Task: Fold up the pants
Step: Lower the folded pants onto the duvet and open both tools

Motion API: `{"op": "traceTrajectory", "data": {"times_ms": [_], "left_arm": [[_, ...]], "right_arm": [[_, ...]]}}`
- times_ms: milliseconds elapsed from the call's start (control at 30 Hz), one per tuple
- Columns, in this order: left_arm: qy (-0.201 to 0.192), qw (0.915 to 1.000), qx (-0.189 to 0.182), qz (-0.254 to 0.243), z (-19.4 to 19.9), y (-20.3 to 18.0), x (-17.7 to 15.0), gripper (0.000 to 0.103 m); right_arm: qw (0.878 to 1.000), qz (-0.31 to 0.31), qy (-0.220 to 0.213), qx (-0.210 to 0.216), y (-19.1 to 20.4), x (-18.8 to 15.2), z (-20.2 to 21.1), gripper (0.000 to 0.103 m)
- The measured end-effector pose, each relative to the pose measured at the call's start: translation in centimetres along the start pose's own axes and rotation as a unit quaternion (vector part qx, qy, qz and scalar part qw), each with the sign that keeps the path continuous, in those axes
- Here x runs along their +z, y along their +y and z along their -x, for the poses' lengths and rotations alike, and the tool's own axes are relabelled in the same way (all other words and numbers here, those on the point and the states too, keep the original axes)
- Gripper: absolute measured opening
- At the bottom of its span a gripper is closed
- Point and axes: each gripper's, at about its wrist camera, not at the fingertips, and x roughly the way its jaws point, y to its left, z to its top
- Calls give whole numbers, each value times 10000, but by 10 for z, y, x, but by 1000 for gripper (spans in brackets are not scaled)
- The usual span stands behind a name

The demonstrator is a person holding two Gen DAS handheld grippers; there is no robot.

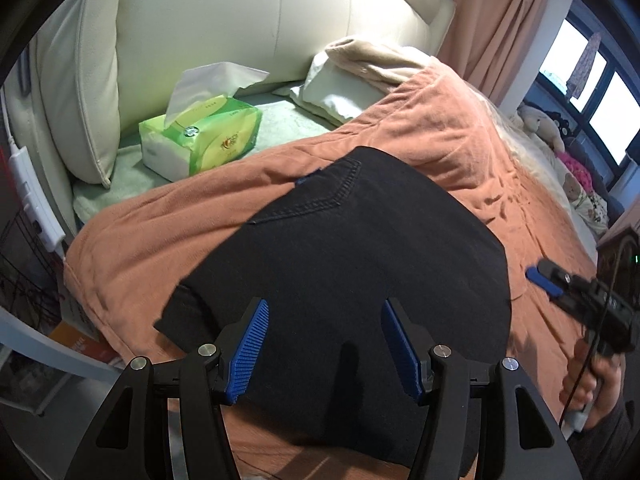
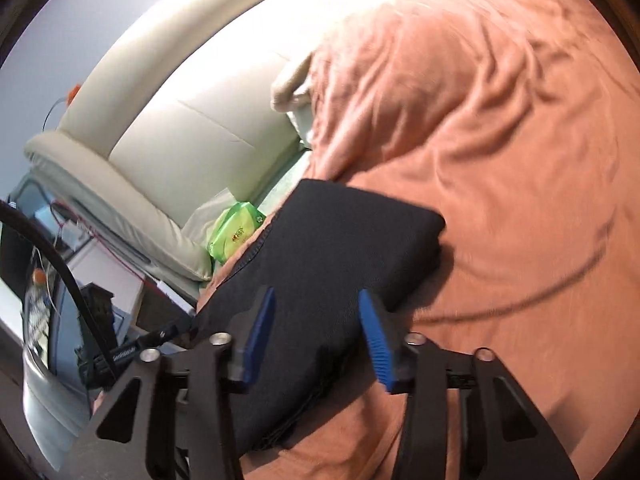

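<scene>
At the far left of the left wrist view a green tissue pack (image 1: 200, 136) sits on the pale sheet against the cream headboard (image 1: 224, 28), well apart from the work. Next comes the orange blanket (image 1: 132, 248) spread over the bed, and on it the black pants (image 1: 340, 248) lie folded into a compact, thick packet, a stitched back pocket facing up. The left tool (image 1: 324, 348) hangs over the near edge of that packet with its blue pads spread and nothing pinched between them: released. Further right, just beside the packet's edge, the right tool (image 1: 540, 280) shows with a hand (image 1: 592, 384) on its grip; in its own camera the right tool (image 2: 316, 340) stands with the jaws parted over the packet's near corner, the pants (image 2: 320, 260) passing under and between the pads, which do not appear to press on the cloth, so I read it as let go too, though motion blur leaves a little doubt. Judging by the neat squared shape and both tools free of the fabric, the folding looks essentially finished; what may remain is a last smoothing, or nothing at all.
</scene>
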Motion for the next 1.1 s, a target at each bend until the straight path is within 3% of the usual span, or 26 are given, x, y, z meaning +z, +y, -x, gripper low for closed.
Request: {"op": "traceTrajectory", "data": {"times_ms": [167,367,467,633,767,800,867,900,1100], "left_arm": [[-112,9999,-42,60,-5,-17,-11,61],[-106,9998,-140,115,-17,-29,-22,61],[-13,10000,-35,17,-24,-32,-27,61],[105,9999,61,73,-30,-34,-33,61],[104,9999,-113,56,-24,-47,-36,61],[95,9998,-171,35,-23,-51,-38,59],[151,9995,-265,-34,-23,-59,-43,27],[227,9993,-301,-22,-24,-62,-47,21],[346,9975,-608,-10,-15,-78,-70,15]], "right_arm": [[9976,644,236,-66,25,30,-19,34],[9906,1143,742,91,37,31,-62,34],[9806,1589,1047,-479,32,22,-80,33],[9717,1688,1188,-1149,12,27,-89,6],[9655,1859,1236,-1343,24,23,-86,5],[9650,1902,1282,-1268,28,19,-85,5],[9615,2061,1413,-1142,39,8,-80,5],[9600,2112,1430,-1156,39,5,-81,5],[9644,1876,1499,-1109,33,0,-60,5]]}}
